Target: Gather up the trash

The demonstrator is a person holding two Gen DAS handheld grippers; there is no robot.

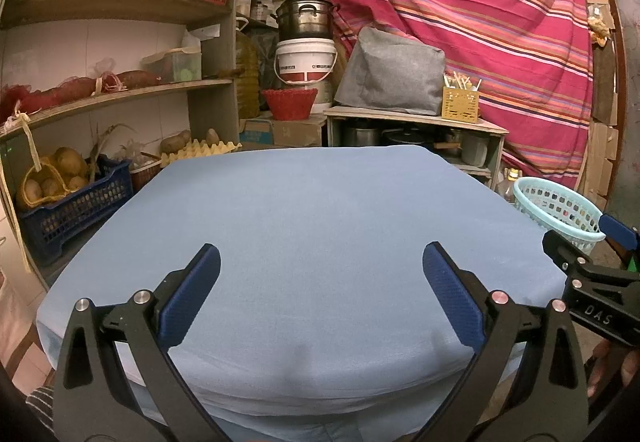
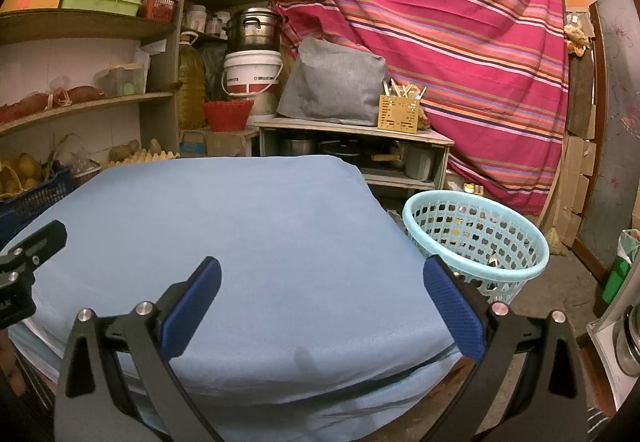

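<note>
1. Nearest to us, both tools hang over the front edge of the table: the left gripper (image 1: 320,266), with its blue-padded black fingers, has its jaws spread wide and nothing between them, and the right gripper (image 2: 322,278) is spread just the same and equally empty.

2. Under both lies the pale blue cloth-covered table (image 1: 312,210). We can find no scrap, wrapper or other trash on the cloth in either wrist view, so the thing to be collected is not in sight on the surface.

3. Past the table's right edge, lower down on the floor, stands the light turquoise perforated plastic basket (image 2: 476,238). Through its holes we see small bits inside, too small to name; we judge these to be trash already dropped there.

4. The relation that matters: the basket sits to the right of and beyond both grippers, just beside the right gripper's right finger in its own view, while the left wrist view shows it only at the far right margin (image 1: 560,210). We judge the right hand nearer for any drop.

5. Farthest off hang the red striped curtain (image 2: 420,22) and the wooden shelves (image 1: 120,90).
</note>
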